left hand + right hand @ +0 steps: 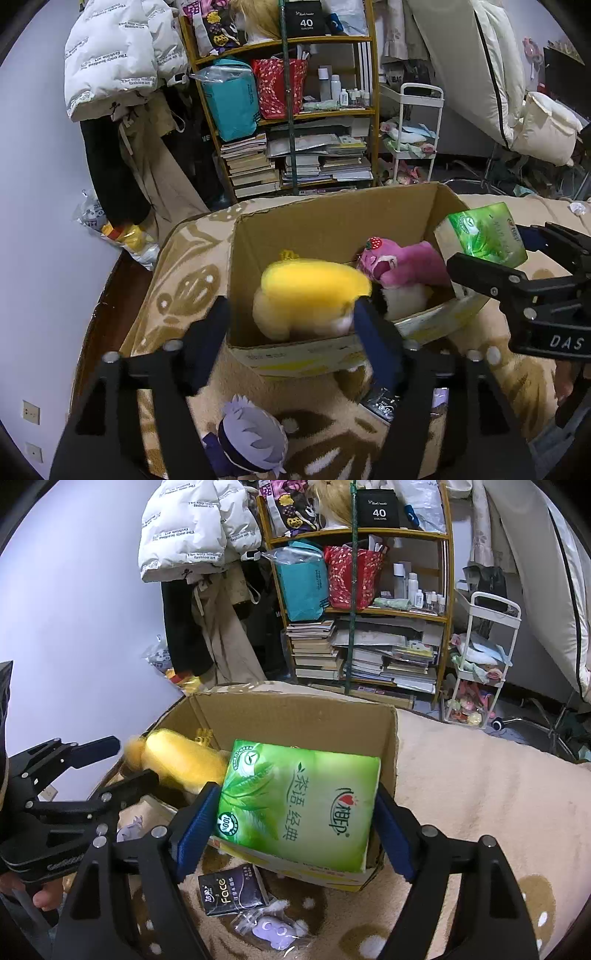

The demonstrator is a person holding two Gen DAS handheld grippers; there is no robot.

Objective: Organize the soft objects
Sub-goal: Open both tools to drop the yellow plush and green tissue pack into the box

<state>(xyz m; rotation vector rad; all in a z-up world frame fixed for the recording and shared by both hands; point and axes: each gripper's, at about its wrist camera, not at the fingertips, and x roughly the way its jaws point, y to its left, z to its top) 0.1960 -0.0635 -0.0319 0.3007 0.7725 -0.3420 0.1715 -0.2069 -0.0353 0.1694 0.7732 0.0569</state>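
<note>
A cardboard box (332, 221) stands open on a beige patterned blanket (184, 280). A blurred yellow plush (314, 291) is in the box mouth beside a pink plush with a strawberry (399, 266). My left gripper (291, 332) is open at the box's near rim, the yellow plush just past its fingertips and apart from them. My right gripper (299, 812) is shut on a green tissue pack (299, 797) and holds it over the box (295, 712). The yellow plush (181, 760) shows to its left.
A grey-haired doll (251, 443) lies on the blanket near me. A black "Face" tissue pack (232, 890) and a small purple toy in a bag (273, 930) lie in front of the box. A cluttered bookshelf (295, 110), hanging coats and a white cart (413, 136) stand behind.
</note>
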